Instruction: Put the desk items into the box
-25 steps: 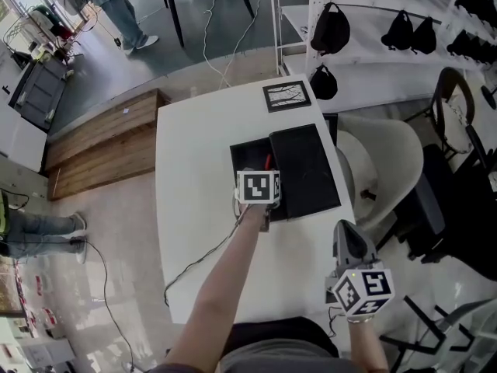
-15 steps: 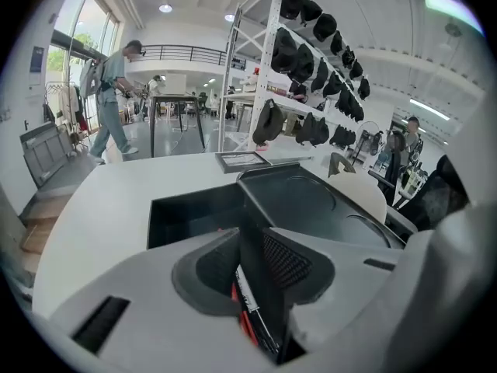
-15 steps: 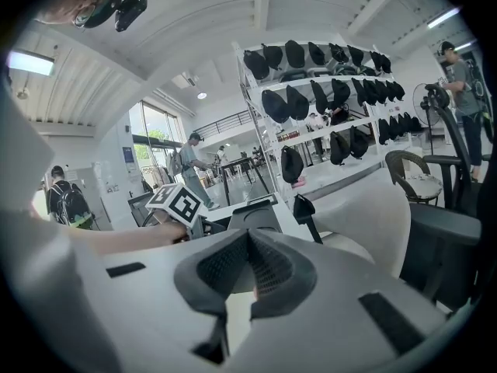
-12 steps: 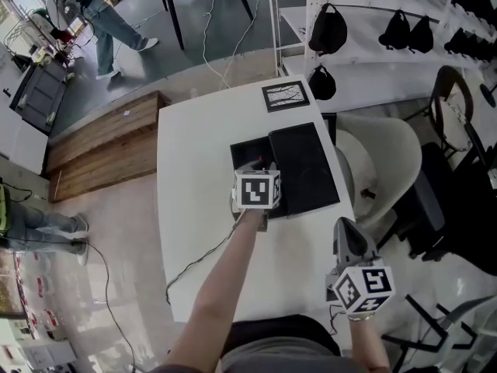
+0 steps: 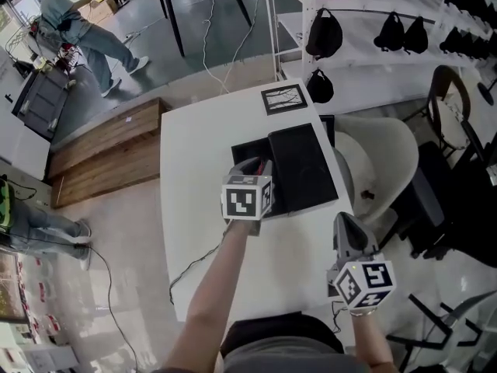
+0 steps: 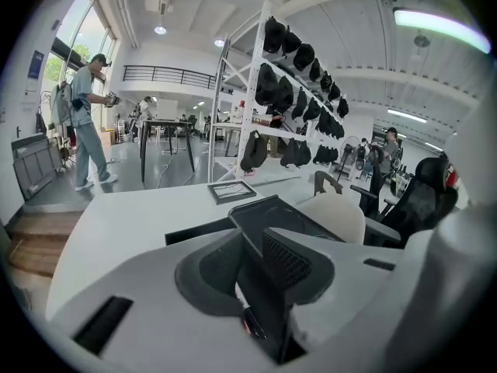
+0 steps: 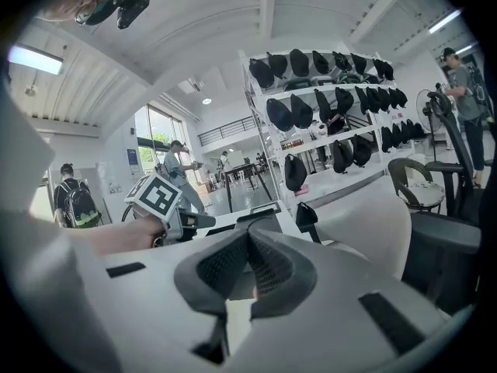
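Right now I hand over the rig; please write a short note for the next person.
Left gripper: jaws apart above the open black box, nothing clearly gripped.
Right gripper: jaws together, empty, by the table's near right edge.
Box: something red shows inside; its lid is off, lying at its right.
Left to do: the framed picture at the far end probably goes in, then the lid.

white table (image 5: 194,169) | wooden platform (image 5: 101,150) left | cap shelves (image 5: 365,57) right | grey floor (image 5: 186,61)
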`<state>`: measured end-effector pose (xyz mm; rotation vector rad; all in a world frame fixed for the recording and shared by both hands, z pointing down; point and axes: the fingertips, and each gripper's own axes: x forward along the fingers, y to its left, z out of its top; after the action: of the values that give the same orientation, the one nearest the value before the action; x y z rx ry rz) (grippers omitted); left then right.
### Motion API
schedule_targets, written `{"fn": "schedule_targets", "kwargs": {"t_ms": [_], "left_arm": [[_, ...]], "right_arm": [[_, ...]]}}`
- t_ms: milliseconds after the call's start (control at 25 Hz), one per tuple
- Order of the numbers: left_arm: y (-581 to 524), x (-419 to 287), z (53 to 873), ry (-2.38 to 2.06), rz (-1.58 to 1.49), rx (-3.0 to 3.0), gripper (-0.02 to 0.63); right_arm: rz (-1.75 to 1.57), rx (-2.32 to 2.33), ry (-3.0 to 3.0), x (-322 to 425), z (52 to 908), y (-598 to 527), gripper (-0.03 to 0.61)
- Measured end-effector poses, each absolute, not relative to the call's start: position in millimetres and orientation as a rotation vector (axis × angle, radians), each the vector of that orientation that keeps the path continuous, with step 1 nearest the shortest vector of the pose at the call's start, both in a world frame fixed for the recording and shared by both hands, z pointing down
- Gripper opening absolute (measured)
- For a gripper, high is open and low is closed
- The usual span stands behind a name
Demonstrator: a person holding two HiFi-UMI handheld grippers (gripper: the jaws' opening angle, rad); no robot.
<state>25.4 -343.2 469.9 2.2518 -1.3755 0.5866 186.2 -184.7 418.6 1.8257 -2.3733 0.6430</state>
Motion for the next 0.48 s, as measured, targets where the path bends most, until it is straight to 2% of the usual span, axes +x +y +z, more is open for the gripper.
{"fn": "schedule_targets", "kwargs": {"t_ms": [480], "left_arm": [[-302, 11, 426, -1.354, 0.480, 2.384, 0.077]], "right_arm": [[0.579, 1.855, -2.405, 183, 402, -178, 0.003]]}}
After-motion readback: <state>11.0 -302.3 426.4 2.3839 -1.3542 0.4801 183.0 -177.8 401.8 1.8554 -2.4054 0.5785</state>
